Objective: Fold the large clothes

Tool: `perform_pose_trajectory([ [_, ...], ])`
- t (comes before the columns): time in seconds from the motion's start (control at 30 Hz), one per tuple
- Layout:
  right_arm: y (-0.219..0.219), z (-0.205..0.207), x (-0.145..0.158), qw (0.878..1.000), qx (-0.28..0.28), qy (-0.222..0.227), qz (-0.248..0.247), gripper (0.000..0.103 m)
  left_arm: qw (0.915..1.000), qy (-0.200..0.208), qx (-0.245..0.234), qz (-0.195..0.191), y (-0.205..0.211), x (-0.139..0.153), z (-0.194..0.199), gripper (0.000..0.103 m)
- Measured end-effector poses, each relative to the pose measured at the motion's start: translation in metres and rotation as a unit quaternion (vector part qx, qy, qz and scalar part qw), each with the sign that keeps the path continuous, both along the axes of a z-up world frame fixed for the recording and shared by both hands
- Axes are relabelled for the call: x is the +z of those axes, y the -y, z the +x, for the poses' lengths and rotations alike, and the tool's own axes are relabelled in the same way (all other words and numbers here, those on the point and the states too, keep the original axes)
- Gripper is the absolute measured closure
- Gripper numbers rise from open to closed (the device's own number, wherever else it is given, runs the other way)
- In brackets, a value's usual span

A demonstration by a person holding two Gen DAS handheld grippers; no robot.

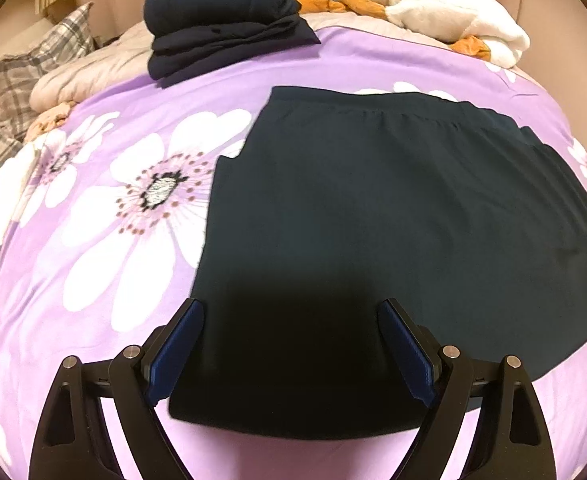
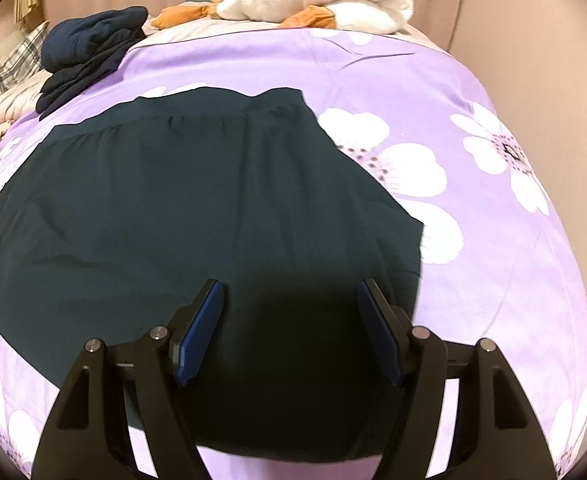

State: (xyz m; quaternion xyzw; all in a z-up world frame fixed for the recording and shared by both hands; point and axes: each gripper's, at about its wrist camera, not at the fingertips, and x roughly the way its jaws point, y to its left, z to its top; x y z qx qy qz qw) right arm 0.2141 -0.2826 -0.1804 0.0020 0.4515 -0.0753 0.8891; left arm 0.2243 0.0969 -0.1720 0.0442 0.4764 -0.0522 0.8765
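A dark green garment (image 1: 393, 208) is lying flat on the purple flowered bedspread (image 1: 105, 280), waistband toward twelve o'clock. The left gripper (image 1: 289, 344) is hovering over its near hem, jaws spread and gripping nothing. The right gripper (image 2: 289, 328) is hanging over the same hem, jaws likewise apart and empty. A folded navy stack (image 1: 221, 20) is sitting at eleven o'clock.

free: purple sheet (image 2: 493, 240) right of dark garment (image 2: 193, 200) | blocked: folded pile (image 1: 221, 20) (far edge)
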Motion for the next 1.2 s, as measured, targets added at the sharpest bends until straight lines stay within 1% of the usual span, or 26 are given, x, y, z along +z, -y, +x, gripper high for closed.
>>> perform_pose_trajectory([
  [0.17, 0.008, -0.009, 0.004, 1.0, -0.02, 0.002, 0.0, 0.034, 0.9997, 0.023, -0.002, -0.001, 0.004, 0.009, -0.01, 0.014],
  [0.37, 0.02, -0.022, 0.012, 0.999, -0.045, 0.011, 0.008, 0.033, 0.9983, 0.052, -0.021, 0.017, 0.021, 0.021, -0.021, 0.014],
  [0.5, 0.019, -0.027, 0.016, 0.998, -0.051, 0.024, 0.021, 0.033, 0.9962, 0.073, -0.038, 0.027, 0.035, 0.027, -0.028, 0.014],
  [0.63, 0.0, -0.028, 0.021, 0.998, -0.025, 0.044, 0.038, 0.033, 0.9948, 0.082, -0.051, 0.033, 0.047, 0.026, -0.033, 0.014],
  [0.8, -0.032, -0.018, 0.021, 0.997, 0.017, 0.054, 0.047, 0.032, 0.9943, 0.078, -0.064, 0.034, 0.06, 0.019, -0.035, 0.014],
  [0.97, -0.061, -0.006, 0.015, 0.996, 0.05, 0.052, 0.056, 0.032, 0.9952, 0.067, -0.067, 0.023, 0.066, 0.012, -0.034, 0.014],
  [1.2, -0.093, 0.009, -0.002, 0.995, 0.076, 0.034, 0.053, 0.032, 0.9958, 0.054, -0.07, 0.024, 0.073, -0.001, -0.03, 0.014],
])
